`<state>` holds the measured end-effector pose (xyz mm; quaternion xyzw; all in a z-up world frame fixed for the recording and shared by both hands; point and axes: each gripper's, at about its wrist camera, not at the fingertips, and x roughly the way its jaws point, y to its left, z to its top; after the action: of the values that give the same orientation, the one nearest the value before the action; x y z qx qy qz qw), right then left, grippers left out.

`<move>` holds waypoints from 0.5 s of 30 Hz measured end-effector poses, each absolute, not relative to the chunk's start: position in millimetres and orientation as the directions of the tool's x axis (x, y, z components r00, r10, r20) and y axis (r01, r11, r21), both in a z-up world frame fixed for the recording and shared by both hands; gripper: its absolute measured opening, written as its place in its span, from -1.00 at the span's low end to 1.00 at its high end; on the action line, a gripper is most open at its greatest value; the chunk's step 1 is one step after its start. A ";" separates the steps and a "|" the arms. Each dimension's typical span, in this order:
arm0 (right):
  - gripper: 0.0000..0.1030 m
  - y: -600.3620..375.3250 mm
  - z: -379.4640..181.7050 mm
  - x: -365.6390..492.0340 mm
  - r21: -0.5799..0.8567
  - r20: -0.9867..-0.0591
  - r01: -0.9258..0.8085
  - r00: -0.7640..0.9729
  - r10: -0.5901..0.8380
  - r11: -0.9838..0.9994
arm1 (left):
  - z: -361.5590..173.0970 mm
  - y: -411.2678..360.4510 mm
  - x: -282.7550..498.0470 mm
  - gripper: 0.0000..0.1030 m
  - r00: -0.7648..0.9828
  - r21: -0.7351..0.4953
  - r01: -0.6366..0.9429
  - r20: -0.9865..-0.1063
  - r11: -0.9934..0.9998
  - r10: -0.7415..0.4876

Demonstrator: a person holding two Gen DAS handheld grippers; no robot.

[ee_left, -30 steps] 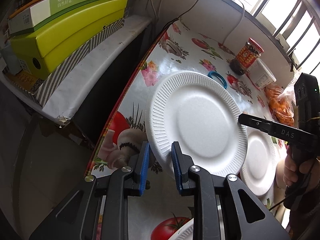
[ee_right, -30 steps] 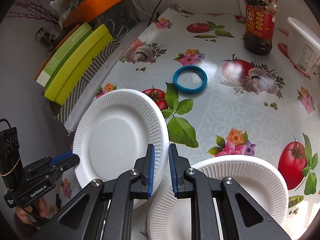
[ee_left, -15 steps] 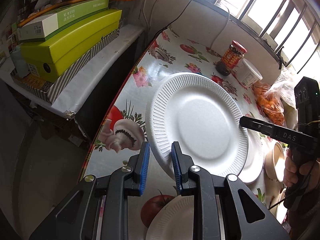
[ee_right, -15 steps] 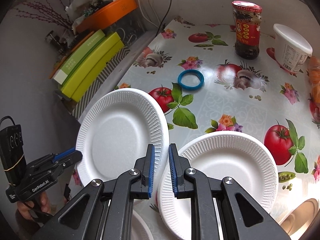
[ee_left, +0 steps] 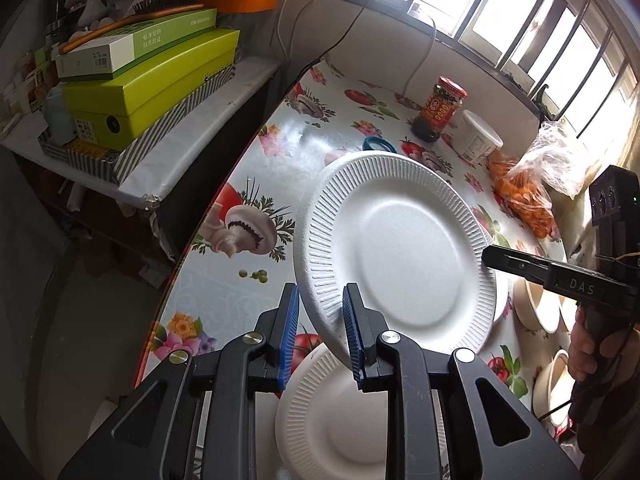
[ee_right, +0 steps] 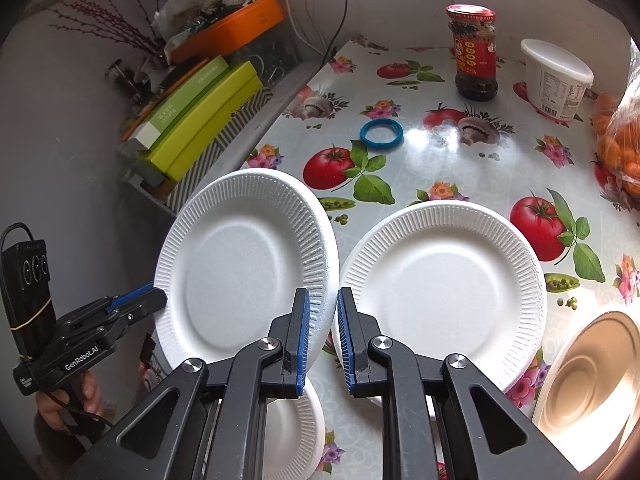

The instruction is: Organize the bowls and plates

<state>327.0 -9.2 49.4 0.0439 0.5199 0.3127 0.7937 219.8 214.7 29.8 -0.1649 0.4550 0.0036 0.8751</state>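
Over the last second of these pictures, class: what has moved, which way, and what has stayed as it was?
The held plate, pinched at opposite rims by the left claw and the right claw, has gone up and back toward the camera: more table, a second plate and a bowl now show below it. Both claws stay shut on it. The jar, tub and blue ring have not moved.

The lifted plate (ee_left: 396, 248) looks like matt white foam, smooth in the middle, ribbed round its rim. The table (ee_right: 440, 168) wears a glossy printed plastic cloth that glares near its far edge. The jar (ee_right: 474, 56) is shiny glass; the tub (ee_right: 554, 80) is matt plastic. The bowl (ee_right: 592, 376) at the near right corner looks like dull tan paper.
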 end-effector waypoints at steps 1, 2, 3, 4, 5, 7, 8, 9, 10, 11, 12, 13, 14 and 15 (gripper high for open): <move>-0.72 -10.5 49.6 322.9 0.395 -0.797 -0.453 0.264 0.543 0.800 | 29.2 213.6 215.7 -0.55 0.588 -0.284 -0.156 -0.796 0.946 -0.143; -0.72 -11.3 49.7 319.0 0.395 -0.796 -0.454 0.265 0.544 0.799 | 28.6 213.0 212.3 -0.55 0.589 -0.286 -0.157 -0.795 0.945 -0.143; -0.72 -12.6 49.6 315.2 0.397 -0.795 -0.454 0.265 0.546 0.798 | 27.8 212.3 208.3 -0.55 0.590 -0.288 -0.159 -0.795 0.944 -0.143; -0.72 -13.7 49.3 311.3 0.398 -0.794 -0.454 0.264 0.547 0.797 | 27.0 211.8 204.7 -0.55 0.590 -0.288 -0.159 -0.795 0.944 -0.143; -0.72 -14.8 49.1 307.4 0.400 -0.794 -0.455 0.263 0.549 0.796 | 26.2 211.3 201.1 -0.55 0.590 -0.288 -0.160 -0.795 0.944 -0.142; -0.72 -16.1 48.1 299.7 0.403 -0.790 -0.459 0.262 0.554 0.792 | 24.8 210.0 193.3 -0.55 0.590 -0.286 -0.160 -0.795 0.945 -0.141; -0.72 -16.9 47.3 295.8 0.406 -0.789 -0.460 0.259 0.557 0.790 | 23.7 209.6 189.4 -0.55 0.589 -0.286 -0.161 -0.796 0.945 -0.140; -0.72 -17.5 46.2 292.4 0.408 -0.789 -0.461 0.257 0.559 0.788 | 22.8 208.8 185.8 -0.55 0.589 -0.287 -0.163 -0.796 0.944 -0.141; -0.72 -18.5 45.0 288.8 0.408 -0.789 -0.461 0.256 0.558 0.788 | 21.7 207.5 182.2 -0.55 0.587 -0.288 -0.161 -0.797 0.944 -0.143; -0.72 -19.3 43.8 285.2 0.407 -0.790 -0.461 0.256 0.558 0.788 | 20.4 206.3 178.6 -0.55 0.585 -0.286 -0.160 -0.798 0.945 -0.143; -0.72 -20.7 42.2 281.5 0.408 -0.790 -0.462 0.255 0.558 0.787 | 19.2 205.1 174.9 -0.55 0.584 -0.284 -0.160 -0.799 0.945 -0.141; -0.72 -21.8 40.6 278.1 0.408 -0.790 -0.461 0.253 0.558 0.788 | 18.0 203.7 170.9 -0.55 0.583 -0.281 -0.159 -0.800 0.946 -0.140; -0.72 -22.6 38.9 274.8 0.409 -0.791 -0.461 0.251 0.557 0.788 | 16.6 202.5 167.6 -0.55 0.581 -0.278 -0.158 -0.802 0.948 -0.138; -0.72 -23.1 37.0 271.7 0.410 -0.793 -0.462 0.246 0.558 0.787 | 15.2 201.5 164.4 -0.55 0.580 -0.275 -0.160 -0.803 0.948 -0.135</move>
<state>271.7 -23.1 37.0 0.0458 0.5219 0.3234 0.7880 164.4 201.5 15.2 -0.1608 0.4581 0.0070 0.8742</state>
